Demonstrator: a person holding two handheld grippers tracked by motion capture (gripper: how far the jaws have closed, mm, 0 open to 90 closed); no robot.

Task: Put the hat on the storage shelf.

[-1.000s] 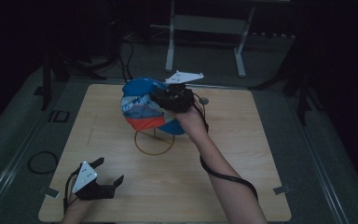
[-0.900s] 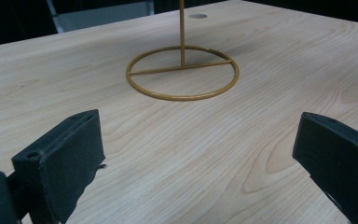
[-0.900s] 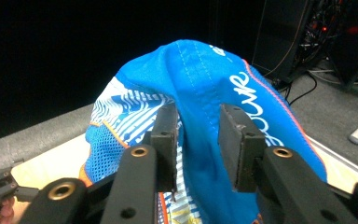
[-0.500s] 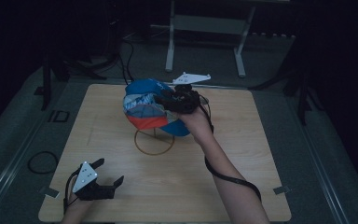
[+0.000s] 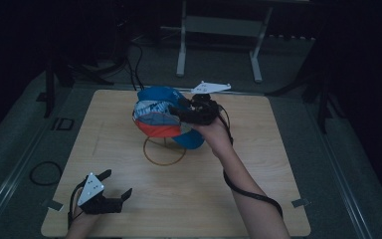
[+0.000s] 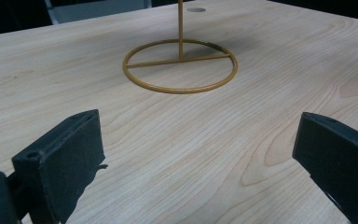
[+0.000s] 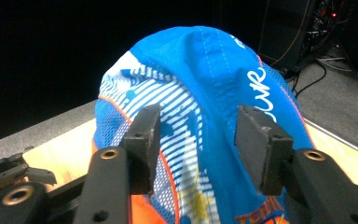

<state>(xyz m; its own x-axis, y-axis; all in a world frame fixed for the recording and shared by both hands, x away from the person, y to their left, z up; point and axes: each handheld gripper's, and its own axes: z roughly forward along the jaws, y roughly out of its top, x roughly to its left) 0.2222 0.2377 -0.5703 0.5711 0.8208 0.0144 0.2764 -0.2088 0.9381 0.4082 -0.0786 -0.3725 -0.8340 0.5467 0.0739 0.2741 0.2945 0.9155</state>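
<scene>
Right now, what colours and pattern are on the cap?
Cap: mostly blue, with white stripes, white lettering and orange trim. It shows best in the right gripper view.

blue-white-orange cap (image 5: 161, 117), above wire stand (image 5: 164, 150)

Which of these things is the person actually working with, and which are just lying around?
In use:
- cap, blue, white and orange, at the right tongs
- gold wire stand beneath the cap, on the table

Lying about:
- left tongs, open, resting near the table's front edge
- cable loop on the floor
- metal frame legs behind the table
</scene>
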